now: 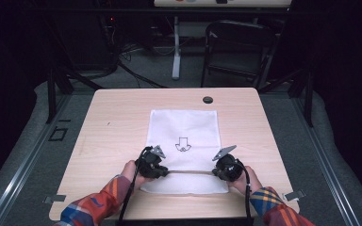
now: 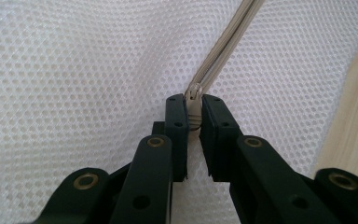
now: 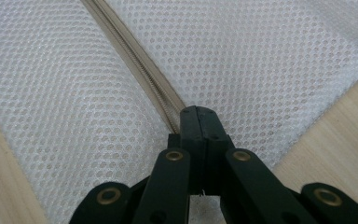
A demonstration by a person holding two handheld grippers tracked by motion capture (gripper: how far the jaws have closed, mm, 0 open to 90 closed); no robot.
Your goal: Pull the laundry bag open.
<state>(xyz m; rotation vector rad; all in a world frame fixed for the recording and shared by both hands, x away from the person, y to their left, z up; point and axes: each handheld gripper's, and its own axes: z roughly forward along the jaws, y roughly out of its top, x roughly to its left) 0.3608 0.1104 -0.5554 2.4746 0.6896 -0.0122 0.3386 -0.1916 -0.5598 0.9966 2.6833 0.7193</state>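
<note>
the white mesh laundry bag (image 1: 184,127) lies flat on the wooden surface (image 1: 113,122), centred, its near end toward me and a printed arrow mark (image 1: 182,144) on its middle. a beige zipper (image 1: 188,172) runs across the bag near my edge, between my two hands.

my left gripper (image 1: 162,172) sits at the left end of the zipper. in the left gripper view, my left fingers (image 2: 176,116) are clamped on the zipper slider (image 2: 195,105), which sits between them with the closed zipper tape running away beyond it. the part of the slider inside the grip is hidden, so i cannot make out its pull tab.

my right gripper (image 1: 215,172) sits at the right end of the zipper. in the right gripper view, my right fingers (image 3: 189,123) are pressed fully together where the zipper (image 3: 135,65) ends; whether they pinch the tape or the mesh is hidden by the fingers themselves.

from the high view both sets of fingertips are masked by the gripper bodies and the grey plates. my plaid sleeves (image 1: 94,205) are cut off at the bottom edge. the background beyond the surface is dark; a chair (image 1: 238,47) is dimly visible.
</note>
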